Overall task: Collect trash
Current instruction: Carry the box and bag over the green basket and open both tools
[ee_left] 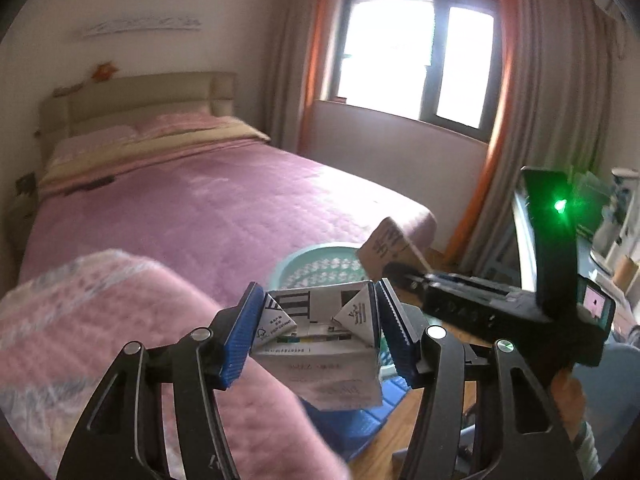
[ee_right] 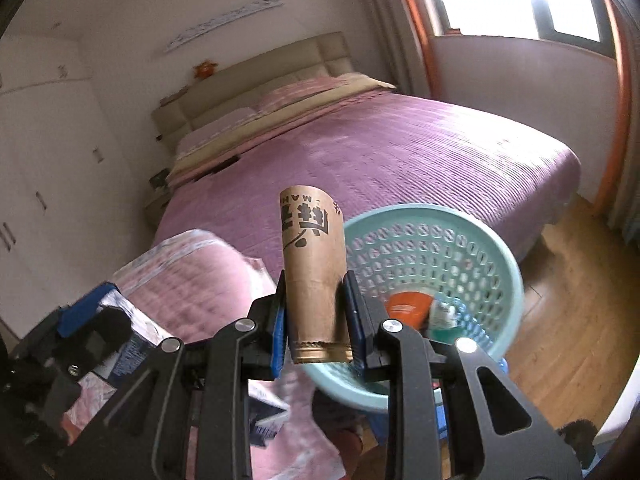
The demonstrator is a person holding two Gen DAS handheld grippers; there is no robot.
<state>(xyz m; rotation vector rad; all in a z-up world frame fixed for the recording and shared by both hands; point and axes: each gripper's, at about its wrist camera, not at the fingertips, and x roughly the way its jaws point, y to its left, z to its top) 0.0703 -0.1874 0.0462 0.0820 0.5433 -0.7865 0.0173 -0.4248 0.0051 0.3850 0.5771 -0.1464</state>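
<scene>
My left gripper (ee_left: 316, 332) is shut on a white milk carton (ee_left: 320, 344), held above the folded pink quilt and near the teal mesh basket (ee_left: 320, 268). My right gripper (ee_right: 318, 320) is shut on a brown paper cup (ee_right: 312, 272) with black lettering, held upside down just left of the basket (ee_right: 432, 248). The cup also shows in the left wrist view (ee_left: 390, 246), at the end of the right gripper over the basket's rim. The basket holds an orange wrapper (ee_right: 408, 308) and other trash. The left gripper with its carton shows at the lower left of the right wrist view (ee_right: 100, 328).
A bed with a purple cover (ee_left: 208, 208) fills the middle. A folded pink quilt (ee_left: 100, 320) lies at the near left. Wooden floor (ee_right: 560, 280) and a blue stool (ee_left: 360, 420) are under the basket. Window and curtains (ee_left: 532, 120) are at the right; a cluttered shelf (ee_left: 616, 232) is at the far right.
</scene>
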